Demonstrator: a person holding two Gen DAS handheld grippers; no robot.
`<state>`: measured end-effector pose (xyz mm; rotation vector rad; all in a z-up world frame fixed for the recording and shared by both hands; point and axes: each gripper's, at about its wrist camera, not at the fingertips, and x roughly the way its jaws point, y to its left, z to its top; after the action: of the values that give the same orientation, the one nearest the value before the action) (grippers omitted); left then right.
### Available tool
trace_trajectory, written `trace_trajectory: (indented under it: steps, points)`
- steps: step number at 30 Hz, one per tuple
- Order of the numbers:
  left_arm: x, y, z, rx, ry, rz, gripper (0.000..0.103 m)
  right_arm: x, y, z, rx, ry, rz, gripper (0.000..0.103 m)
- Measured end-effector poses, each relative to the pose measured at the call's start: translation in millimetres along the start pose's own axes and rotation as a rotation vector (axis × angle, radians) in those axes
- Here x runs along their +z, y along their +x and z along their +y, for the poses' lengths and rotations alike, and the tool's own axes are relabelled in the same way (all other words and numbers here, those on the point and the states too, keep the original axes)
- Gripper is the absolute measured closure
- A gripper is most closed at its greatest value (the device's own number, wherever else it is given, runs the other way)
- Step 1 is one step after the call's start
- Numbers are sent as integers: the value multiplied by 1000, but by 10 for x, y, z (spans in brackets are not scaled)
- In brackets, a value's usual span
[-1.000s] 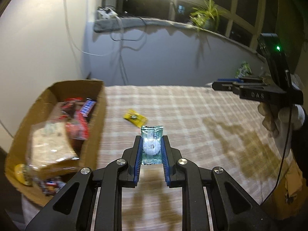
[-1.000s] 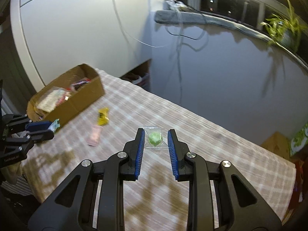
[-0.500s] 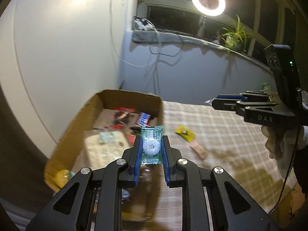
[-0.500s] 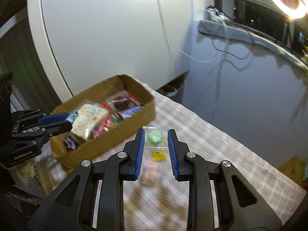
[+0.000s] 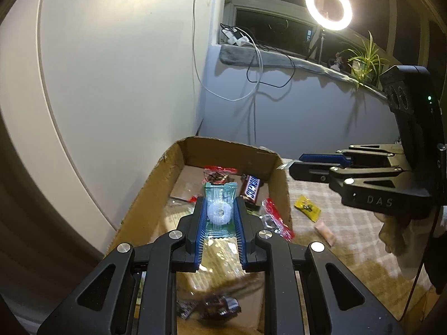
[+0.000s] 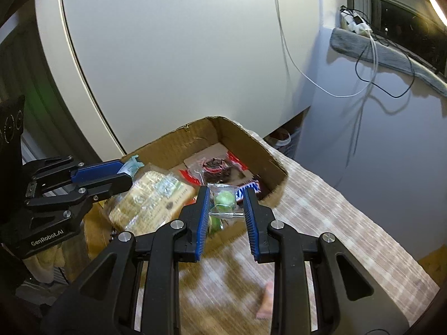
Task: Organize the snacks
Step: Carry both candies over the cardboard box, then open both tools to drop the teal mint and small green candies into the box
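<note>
My left gripper (image 5: 220, 209) is shut on a teal packet with a white round sweet (image 5: 220, 211) and holds it over the open cardboard box (image 5: 285, 178). The box holds a Snickers bar (image 5: 252, 187), red wrappers and a large cracker pack (image 6: 151, 198). My right gripper (image 6: 225, 195) is shut on a clear packet with a green sweet (image 6: 224, 198), above the box's near wall. The right gripper also shows in the left wrist view (image 5: 296, 167), and the left gripper in the right wrist view (image 6: 125, 174). A yellow packet (image 5: 308, 208) and a pink sweet (image 5: 324, 231) lie on the checked cloth.
The box sits at the table's left end against a white wall (image 5: 111, 83). The checked tablecloth (image 6: 335, 223) stretches to the right of the box. A ring light (image 5: 328, 7), cables and a plant (image 5: 363, 64) are on the far window ledge.
Both grippers have swung left with their packets, from over the cloth to over the box. The box now fills the middle of both views.
</note>
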<state>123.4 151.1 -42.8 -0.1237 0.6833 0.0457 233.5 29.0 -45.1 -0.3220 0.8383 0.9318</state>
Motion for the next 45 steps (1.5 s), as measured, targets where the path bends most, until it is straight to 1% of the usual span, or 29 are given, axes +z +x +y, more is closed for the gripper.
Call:
trace_trajectory:
  steps: [11, 15, 22, 23, 25, 27, 29, 31, 32, 34, 38, 40, 44, 45]
  points:
    - [79, 107, 69, 16, -9, 4, 85, 97, 266, 10, 12, 2, 28, 77]
    - [91, 120, 91, 22, -10, 8, 82, 109, 314, 1, 16, 5, 36, 77]
    - [84, 127, 103, 30, -16, 11, 81, 122, 355, 8, 20, 5, 42, 77]
    - [83, 122, 107, 33, -17, 11, 80, 123, 360, 8, 18, 5, 45, 76]
    - [86, 121, 116, 36, -20, 11, 71, 124, 357, 8, 10, 6, 40, 59]
    - [84, 115, 124, 40, -21, 9, 67, 121, 347, 4, 6, 7, 32, 52]
    - [83, 109, 129, 47, -21, 7, 62, 123, 342, 1, 4, 7, 32, 49]
    - [81, 112, 135, 49, -23, 6, 50, 125, 332, 9, -4, 3, 30, 40]
    - [78, 114, 135, 50, -22, 5, 48, 126, 325, 10, -6, 3, 27, 37]
    - [74, 117, 131, 54, -19, 5, 40, 124, 307, 10, -11, 3, 23, 29]
    - [64, 116, 123, 60, -14, 6, 39, 109, 282, -11, -25, 0, 28, 25]
    - [59, 114, 115, 67, -11, 5, 34, 98, 269, -41, -29, 7, 33, 22]
    - [58, 106, 95, 72, -16, 2, 32, 68, 213, -114, -33, 27, 32, 21]
    - [57, 105, 84, 73, -16, 3, 30, 59, 195, -134, -35, 32, 31, 21]
